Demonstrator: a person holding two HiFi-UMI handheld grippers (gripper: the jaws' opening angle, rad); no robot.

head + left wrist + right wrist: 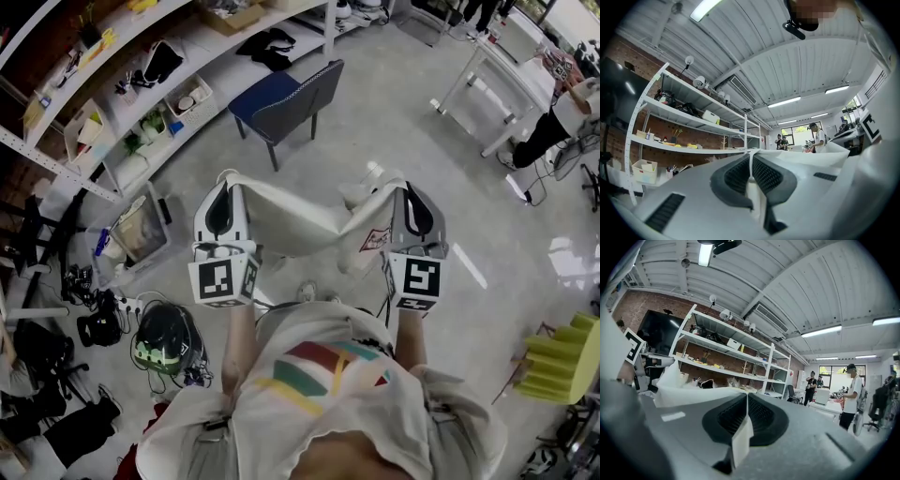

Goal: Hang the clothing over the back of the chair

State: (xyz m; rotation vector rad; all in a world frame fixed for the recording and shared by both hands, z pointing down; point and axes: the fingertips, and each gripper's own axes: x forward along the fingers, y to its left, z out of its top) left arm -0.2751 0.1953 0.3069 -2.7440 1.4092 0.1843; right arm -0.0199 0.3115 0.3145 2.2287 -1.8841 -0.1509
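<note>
A white garment (302,223) with a small red-edged label hangs stretched between my two grippers at chest height. My left gripper (226,180) is shut on the garment's left edge, and my right gripper (405,190) is shut on its right edge. In the left gripper view, the gripper (750,154) pinches a strip of white garment (753,190) between the dark pads. The right gripper view shows the same: the gripper (747,397) is shut, with a fold of white garment (740,441) sticking out. The blue padded chair (287,97) stands on the floor ahead, beyond the garment, its back towards me.
A white shelf rack (141,89) with boxes and clutter runs along the left. White tables (487,70) stand at the upper right beside a seated person (562,117). A helmet and cables (165,342) lie at the lower left; a yellow-green foam block (561,361) sits at the right.
</note>
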